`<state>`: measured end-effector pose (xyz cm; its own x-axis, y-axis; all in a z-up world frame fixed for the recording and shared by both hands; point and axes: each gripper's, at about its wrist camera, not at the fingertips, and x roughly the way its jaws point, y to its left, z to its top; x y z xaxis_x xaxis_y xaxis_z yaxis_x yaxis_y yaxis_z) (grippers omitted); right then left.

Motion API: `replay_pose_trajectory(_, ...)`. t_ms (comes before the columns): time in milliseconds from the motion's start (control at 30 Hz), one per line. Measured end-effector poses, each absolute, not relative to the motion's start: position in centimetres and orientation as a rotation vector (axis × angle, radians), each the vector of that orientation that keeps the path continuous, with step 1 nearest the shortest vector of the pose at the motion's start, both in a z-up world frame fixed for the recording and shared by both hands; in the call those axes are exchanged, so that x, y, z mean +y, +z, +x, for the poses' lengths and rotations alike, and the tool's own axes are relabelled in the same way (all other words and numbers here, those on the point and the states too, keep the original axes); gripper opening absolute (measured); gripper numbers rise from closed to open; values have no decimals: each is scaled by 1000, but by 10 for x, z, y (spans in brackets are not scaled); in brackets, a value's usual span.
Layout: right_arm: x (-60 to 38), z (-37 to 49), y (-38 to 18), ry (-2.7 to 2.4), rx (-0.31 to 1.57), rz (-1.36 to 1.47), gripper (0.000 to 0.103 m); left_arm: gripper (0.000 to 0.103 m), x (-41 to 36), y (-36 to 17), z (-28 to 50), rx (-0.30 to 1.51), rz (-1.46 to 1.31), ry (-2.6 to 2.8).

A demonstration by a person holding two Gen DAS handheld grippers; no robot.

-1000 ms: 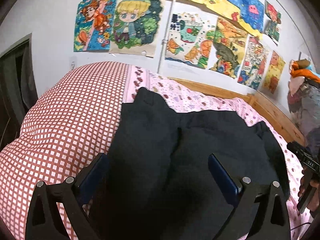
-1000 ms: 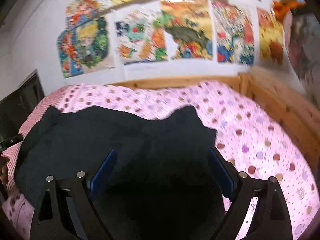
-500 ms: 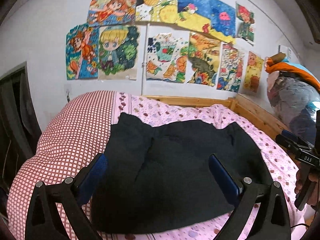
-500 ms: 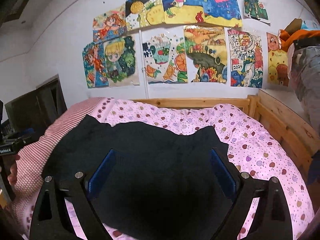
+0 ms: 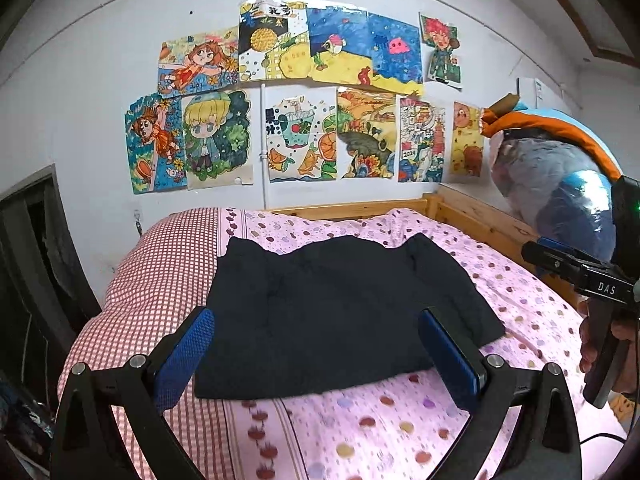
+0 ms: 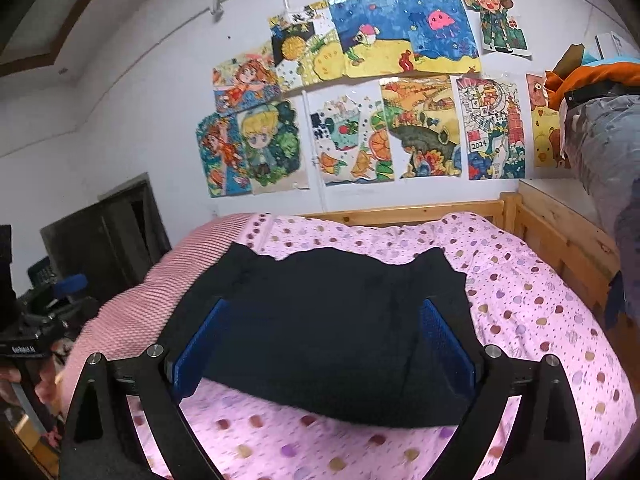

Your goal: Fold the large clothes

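A black garment (image 5: pixel 340 304) lies folded into a broad rectangle on the pink dotted quilt (image 5: pixel 528 292), its left edge reaching the red-checked part (image 5: pixel 160 272). My left gripper (image 5: pixel 315 314) hovers open above and in front of it, with nothing between the blue pads (image 5: pixel 184 356). In the right wrist view the same garment (image 6: pixel 332 320) spreads below my right gripper (image 6: pixel 324 305), whose jaws are opening with nothing held between them. The right gripper's body (image 5: pixel 580 276), held in a hand, shows at the right edge of the left wrist view.
A wooden bed frame (image 5: pixel 472 216) runs along the back and right side. Coloured drawings (image 5: pixel 296 136) cover the wall. A bundle of grey and orange clothing (image 5: pixel 560 176) hangs at the right. A dark cabinet (image 6: pixel 112 232) stands left of the bed.
Both grippers have drawn back and up from the garment. It filled the lower frames before; now its whole outline and the quilt in front of it show.
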<state>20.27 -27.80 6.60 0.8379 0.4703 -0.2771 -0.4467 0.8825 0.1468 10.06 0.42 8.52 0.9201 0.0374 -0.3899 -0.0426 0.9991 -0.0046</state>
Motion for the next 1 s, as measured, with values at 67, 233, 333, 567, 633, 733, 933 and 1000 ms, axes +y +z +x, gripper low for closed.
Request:
replay_pose_trajectory(67,-278,189,65,499,306,72,96,103,2,87,87,388,-12,38)
replay_pose_trajectory(233,-273,156,53,511,285,44,97,103,-6,91,68,356,11,41)
replay_pose_trajectory(333,-269,146,47,505,274,18,99,103,-7,83,60,338,-16,43)
replay_pose_trajectory(567,-266,135,34,429,223,5,101,103,-10,50,59,344,-45,93)
replay_pose_trajectory(633,-263,138,24,400,248,-3,101,103,-9,42,60,339,-37,104)
replay_pose_trajectory(733,-260,142,7,395,285,-16,101,103,-9,30,61,341,-35,125)
replay_pose_trajectory(933,-257,134,-26,343,308,-63,101,103,-5,0,60,375,-55,142)
replay_pose_trajectory(1000,-257,132,-31,320,310,-67,101,103,-5,-8,62,390,-54,144)
